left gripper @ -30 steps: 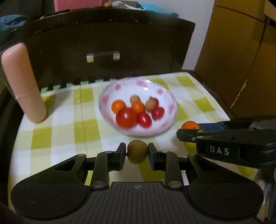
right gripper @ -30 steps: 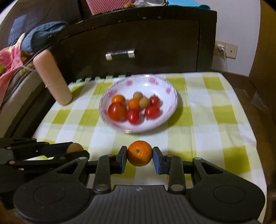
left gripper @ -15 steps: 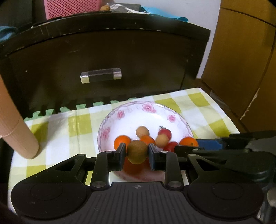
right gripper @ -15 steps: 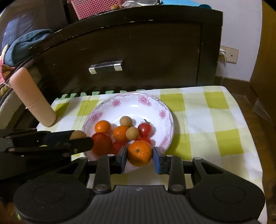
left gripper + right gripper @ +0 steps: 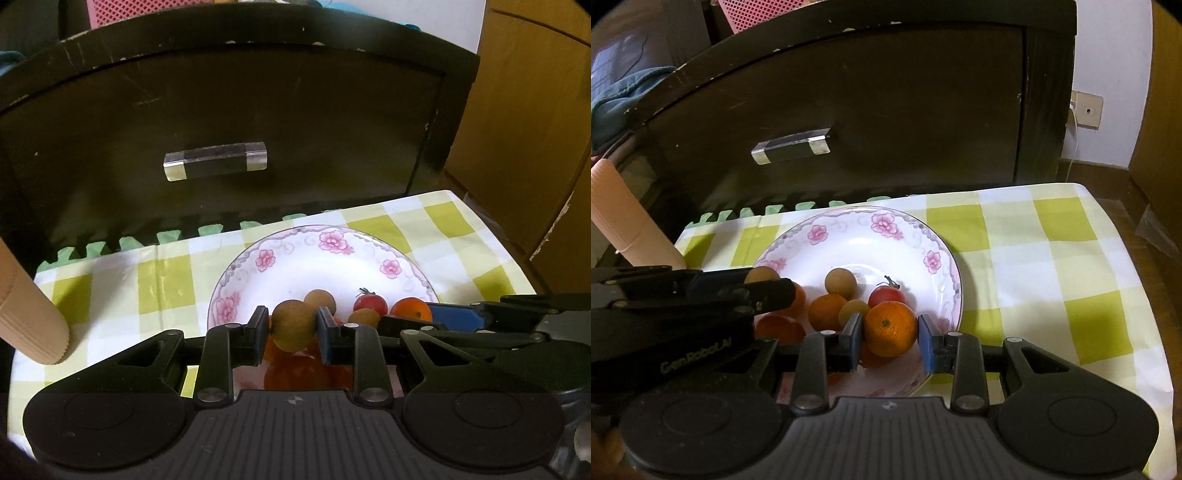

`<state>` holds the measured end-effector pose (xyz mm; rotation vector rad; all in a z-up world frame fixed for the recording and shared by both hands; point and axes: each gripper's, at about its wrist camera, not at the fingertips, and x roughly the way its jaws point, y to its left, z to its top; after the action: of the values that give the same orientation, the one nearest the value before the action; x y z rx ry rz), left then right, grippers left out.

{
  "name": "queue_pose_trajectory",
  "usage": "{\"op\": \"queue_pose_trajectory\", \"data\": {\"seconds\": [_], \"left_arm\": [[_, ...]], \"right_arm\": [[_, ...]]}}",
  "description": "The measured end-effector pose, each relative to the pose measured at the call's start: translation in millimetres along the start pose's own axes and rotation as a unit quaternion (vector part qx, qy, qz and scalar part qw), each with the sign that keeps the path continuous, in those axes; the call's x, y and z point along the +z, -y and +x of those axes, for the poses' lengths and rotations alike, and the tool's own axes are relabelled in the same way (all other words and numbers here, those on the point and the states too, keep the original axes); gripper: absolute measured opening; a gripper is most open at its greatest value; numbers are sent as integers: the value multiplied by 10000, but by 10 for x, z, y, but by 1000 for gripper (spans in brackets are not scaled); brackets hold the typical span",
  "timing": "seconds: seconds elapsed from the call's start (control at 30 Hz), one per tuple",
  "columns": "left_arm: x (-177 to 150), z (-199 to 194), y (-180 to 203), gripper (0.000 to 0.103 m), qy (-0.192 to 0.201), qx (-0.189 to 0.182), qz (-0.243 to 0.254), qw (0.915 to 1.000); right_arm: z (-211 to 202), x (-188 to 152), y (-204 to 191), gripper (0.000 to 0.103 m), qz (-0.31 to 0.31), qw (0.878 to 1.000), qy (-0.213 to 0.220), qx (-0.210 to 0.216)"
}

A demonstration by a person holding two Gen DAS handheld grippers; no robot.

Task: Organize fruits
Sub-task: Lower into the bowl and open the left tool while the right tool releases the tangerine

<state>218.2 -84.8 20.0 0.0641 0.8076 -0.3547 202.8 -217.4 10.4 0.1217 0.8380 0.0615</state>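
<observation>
A white bowl with pink flowers [image 5: 332, 243] [image 5: 882, 229] stands on the green checked cloth and holds several tomatoes, small oranges and brown round fruits. My left gripper [image 5: 292, 325] is shut on a brown round fruit [image 5: 293, 325] above the bowl's near part. My right gripper [image 5: 891, 328] is shut on a small orange [image 5: 891, 328] over the bowl's right half. In the left wrist view the right gripper [image 5: 412, 314] comes in from the right with its orange [image 5: 412, 309]. In the right wrist view the left gripper's fingers [image 5: 757, 291] cross the bowl's left side.
A dark wooden cabinet [image 5: 229, 110] with a clear handle [image 5: 216, 160] rises right behind the cloth. A pink cylinder [image 5: 26, 314] [image 5: 628, 225] leans at the left edge. Brown wooden panels [image 5: 535, 129] stand to the right. A wall socket [image 5: 1087, 110] is at the back right.
Both grippers have moved forward with their fruits, from above the cloth in front of the bowl to over the bowl. The bowl now looks nearer and lower in both views.
</observation>
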Motion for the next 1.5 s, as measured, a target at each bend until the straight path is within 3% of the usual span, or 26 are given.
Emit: {"op": "queue_pose_trajectory", "data": {"seconds": [0.13, 0.47, 0.77, 1.5], "left_arm": [[1, 42, -9, 35, -46, 36, 8, 10000], [30, -16, -73, 59, -3, 152, -121, 9998], [45, -162, -79, 72, 71, 250, -134, 9996], [-209, -685, -36, 95, 363, 473, -136, 9981]], "right_arm": [[42, 35, 26, 32, 69, 10000, 10, 56], [38, 74, 30, 32, 134, 9999, 46, 17], [-58, 88, 47, 35, 241, 9996, 128, -17], [-541, -166, -27, 40, 305, 9990, 315, 32]]}}
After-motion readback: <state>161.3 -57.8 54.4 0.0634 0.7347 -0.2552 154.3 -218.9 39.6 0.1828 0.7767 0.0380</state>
